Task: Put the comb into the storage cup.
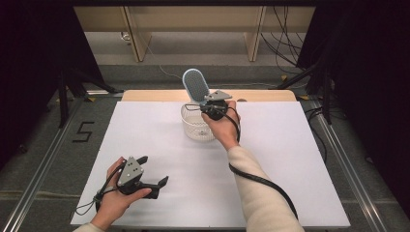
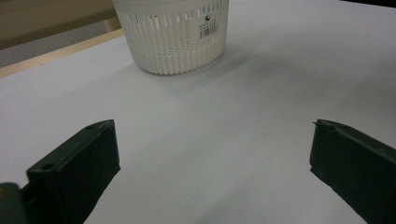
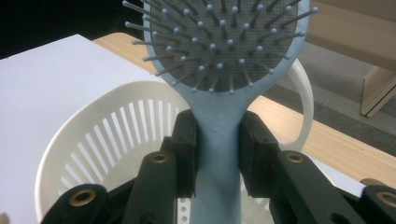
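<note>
Gripping a pale blue hairbrush point(image 3: 219, 140) by its handle, the right gripper point(image 1: 214, 107) hangs over the white slotted basket point(image 1: 193, 126) at the far middle of the table point(image 1: 290, 169). In the right gripper view both black jaws press the handle from either side, just below the head. The bristled head point(image 1: 195, 85) stands upright above the gripper, tilted slightly left and toward the far edge in the high view. The handle runs down between the jaws toward the basket's open top; whether its end touches the basket cannot be told.

The basket sits on the white sheet near the table's far edge, a barcode label point(image 2: 208, 31) on its wall. Its looped handle point(image 3: 303, 98) curves up behind the brush.

The left gripper point(image 1: 153, 171) rests at the near left of the table, held in the left hand point(image 1: 118, 195), well apart from the basket. Its jaws stand wide with nothing between them, only bare white sheet, and they point toward the basket.
</note>
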### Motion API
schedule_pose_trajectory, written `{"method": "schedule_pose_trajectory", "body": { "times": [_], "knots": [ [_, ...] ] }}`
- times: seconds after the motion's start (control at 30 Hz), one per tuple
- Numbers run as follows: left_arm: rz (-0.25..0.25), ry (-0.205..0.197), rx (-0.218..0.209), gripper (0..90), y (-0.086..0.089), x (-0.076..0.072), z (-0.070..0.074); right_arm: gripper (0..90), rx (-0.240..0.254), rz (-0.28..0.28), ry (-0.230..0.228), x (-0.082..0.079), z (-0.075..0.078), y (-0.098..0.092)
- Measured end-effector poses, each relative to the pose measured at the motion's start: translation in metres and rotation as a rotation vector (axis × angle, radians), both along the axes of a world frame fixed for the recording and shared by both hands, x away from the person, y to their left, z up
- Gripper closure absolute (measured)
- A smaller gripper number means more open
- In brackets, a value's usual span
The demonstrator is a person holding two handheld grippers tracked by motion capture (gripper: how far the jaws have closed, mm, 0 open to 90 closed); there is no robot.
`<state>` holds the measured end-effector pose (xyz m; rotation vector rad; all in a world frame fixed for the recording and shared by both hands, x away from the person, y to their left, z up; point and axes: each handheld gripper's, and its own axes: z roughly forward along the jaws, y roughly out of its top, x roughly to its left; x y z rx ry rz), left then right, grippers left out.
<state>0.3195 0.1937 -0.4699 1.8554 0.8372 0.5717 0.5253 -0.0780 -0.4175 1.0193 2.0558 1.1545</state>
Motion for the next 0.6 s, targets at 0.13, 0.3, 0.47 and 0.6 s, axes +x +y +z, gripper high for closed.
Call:
{"method": "schedule_pose_trajectory", "body": {
  "times": [0.13,0.3,0.47,0.6],
  "knots": [
    [-0.001,0.0,0.001,0.8,-0.0001,0.0,-0.0001,70.3,-0.003,0.0,0.002,-0.0006,-0.0007,0.0006],
    [-0.001,0.001,0.001,0.8,-0.0001,0.0001,-0.0001,70.3,-0.004,0.0,0.003,-0.0008,-0.0009,0.0008],
    [-0.002,0.001,0.004,0.8,-0.0001,0.0001,-0.0001,70.1,-0.006,0.005,0.002,-0.0012,-0.0021,0.0006],
    [-0.002,0.001,0.004,0.8,-0.0001,0.0001,-0.0002,70.1,-0.01,0.006,0.006,-0.0013,-0.0031,0.0007]
  ]
}}
